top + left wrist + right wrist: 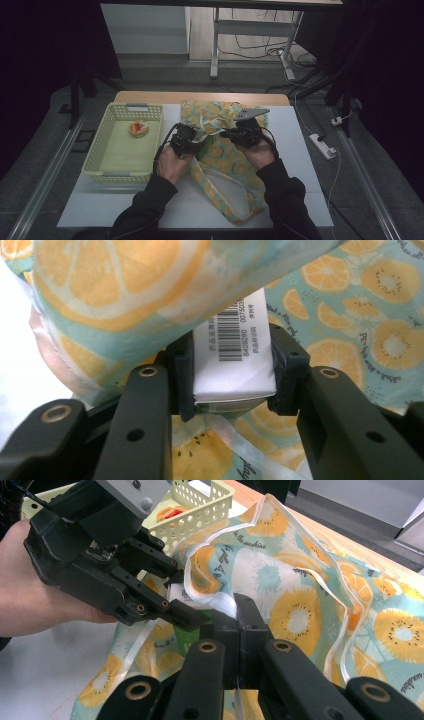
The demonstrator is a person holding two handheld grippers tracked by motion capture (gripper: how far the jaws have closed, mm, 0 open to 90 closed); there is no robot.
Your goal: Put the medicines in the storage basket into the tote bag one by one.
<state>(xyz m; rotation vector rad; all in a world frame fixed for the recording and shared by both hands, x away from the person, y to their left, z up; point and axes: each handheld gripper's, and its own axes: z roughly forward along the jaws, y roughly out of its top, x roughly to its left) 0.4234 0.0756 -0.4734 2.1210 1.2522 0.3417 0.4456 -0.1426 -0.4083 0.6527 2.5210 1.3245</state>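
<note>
A cloth bag [226,159] printed with orange and kiwi slices lies in the middle of the white table. My left gripper [186,139] is at the bag's left side, shut on a small pack with a white barcode label [235,335]. Its pads [285,365] press on both sides of the pack, which sits just under the lifted bag rim [125,300]. My right gripper [235,617] is shut on the bag's white-hemmed rim [212,600] and holds it up. The left gripper [125,575] shows close by in the right gripper view.
A pale yellow-green plastic basket [107,157] stands at the table's left and holds a small round pastry with red topping [138,128]. The bag's long handles [235,205] trail toward the table's front edge. A power strip [322,146] lies on the floor to the right.
</note>
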